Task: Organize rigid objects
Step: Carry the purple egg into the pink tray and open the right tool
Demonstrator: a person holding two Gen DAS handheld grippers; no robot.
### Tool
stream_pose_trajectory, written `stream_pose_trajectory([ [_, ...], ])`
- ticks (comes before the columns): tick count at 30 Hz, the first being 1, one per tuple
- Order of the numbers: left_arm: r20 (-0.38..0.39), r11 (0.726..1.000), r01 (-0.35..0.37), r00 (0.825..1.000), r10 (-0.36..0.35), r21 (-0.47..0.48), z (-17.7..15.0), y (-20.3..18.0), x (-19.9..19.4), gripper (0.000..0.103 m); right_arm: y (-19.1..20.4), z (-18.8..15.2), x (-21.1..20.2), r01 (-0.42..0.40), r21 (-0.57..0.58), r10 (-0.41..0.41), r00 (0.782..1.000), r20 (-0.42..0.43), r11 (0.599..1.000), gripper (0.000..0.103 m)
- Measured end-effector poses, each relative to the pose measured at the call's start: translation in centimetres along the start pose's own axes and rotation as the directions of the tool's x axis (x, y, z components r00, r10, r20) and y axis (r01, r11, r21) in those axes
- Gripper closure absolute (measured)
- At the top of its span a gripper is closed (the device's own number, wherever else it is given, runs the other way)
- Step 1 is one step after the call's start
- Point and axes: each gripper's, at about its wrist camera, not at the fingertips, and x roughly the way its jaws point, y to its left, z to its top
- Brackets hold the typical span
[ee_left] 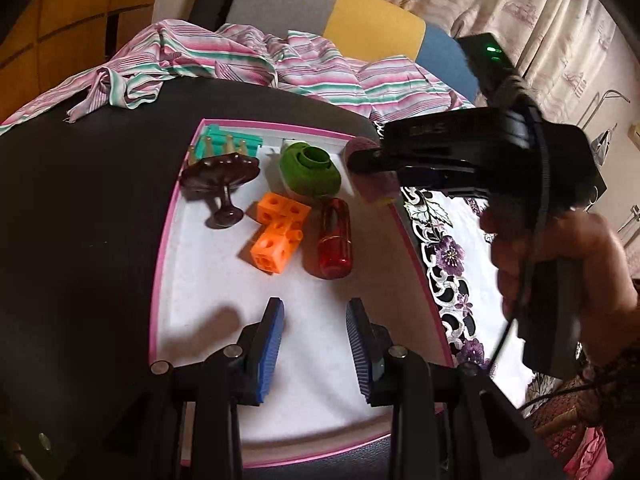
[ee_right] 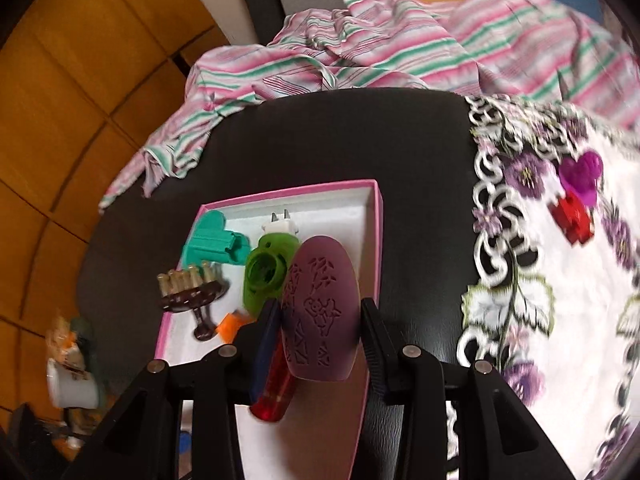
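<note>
A pink-rimmed white box lies on the black table. In it are a teal piece, a brown stemmed piece, a green round piece, orange cubes and a red transparent cylinder. My left gripper is open and empty above the box's near half. My right gripper is shut on a mauve oval embossed piece and holds it over the box's right side; it also shows in the left wrist view.
A striped pink and green cloth lies behind the table. A floral white cloth at the right carries a purple heart piece and a red block. A white cup stands at the far left.
</note>
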Motion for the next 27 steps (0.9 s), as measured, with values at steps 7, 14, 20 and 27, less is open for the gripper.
stream_pose_trajectory([
  [7,0.003,1.0,0.005,1.0,-0.004,-0.022,-0.3,0.7,-0.4,0.071,0.6,1.2,1.9,0.092,-0.024,-0.092,0.996,0.006,0.995,0.062],
  [14,0.007,0.999,0.004,1.0,-0.004,-0.032,-0.3,1.0,-0.6,0.071,0.5,2.1,1.0,0.083,0.003,-0.083,0.993,0.084,0.997,0.062],
  [20,0.008,0.999,0.004,1.0,-0.004,-0.036,-0.2,0.8,-0.6,0.071,-0.5,1.1,-1.3,0.044,0.046,-0.049,0.993,0.104,0.998,0.057],
  [27,-0.006,0.999,0.02,1.0,-0.02,-0.043,-0.4,0.2,-0.4,0.07,-2.2,-1.6,-3.3,0.04,0.064,-0.046,0.995,0.089,0.997,0.051],
])
